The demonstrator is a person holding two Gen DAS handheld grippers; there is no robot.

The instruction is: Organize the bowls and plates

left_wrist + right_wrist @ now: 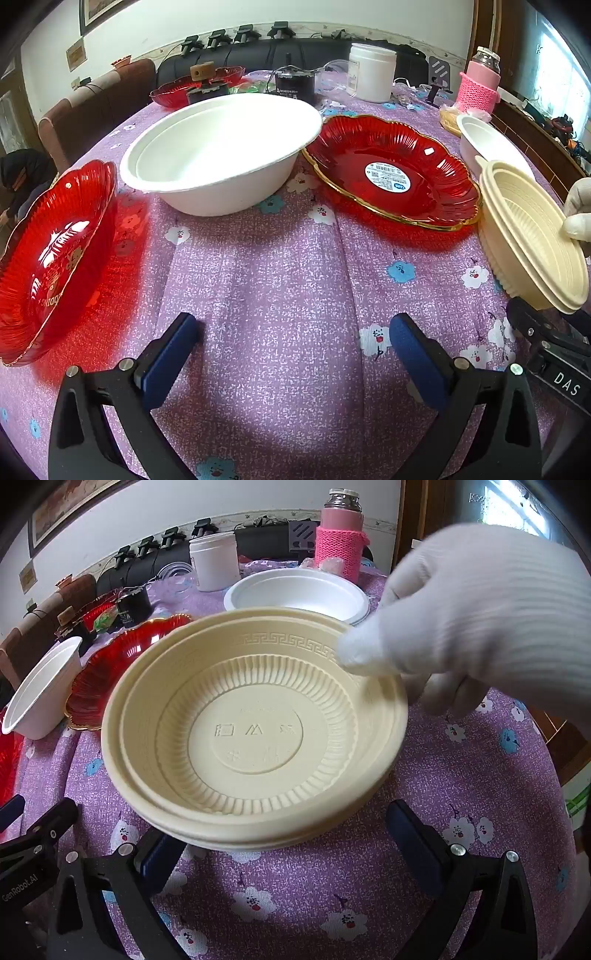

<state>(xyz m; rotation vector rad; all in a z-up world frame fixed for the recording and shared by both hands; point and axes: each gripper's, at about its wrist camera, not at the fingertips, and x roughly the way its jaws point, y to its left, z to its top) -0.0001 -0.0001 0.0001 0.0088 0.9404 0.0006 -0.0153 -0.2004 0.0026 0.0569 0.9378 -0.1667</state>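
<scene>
Both my claws wide, nothing in either: left claw [295,350] over bare bench [280,280] cloth, right claw [284,834] just short of the cream bowl stack [255,723]. A white-gloved hand [480,616] pinches that stack's far rim. White bowl [221,155] & red plate [391,173] sit mid-bench, 2nd red plate [55,251] at left edge.

We see our black plastic grippers' blue padded fingers [417,354], silver screws, white "DAS" lettering and a white knitted glove [480,616].

A purple floral tablecloth [295,280] fills the frame's middle. At the upper centre stands a white jar [372,72]; at the upper right, a pink knit-sleeved flask [479,83].
</scene>
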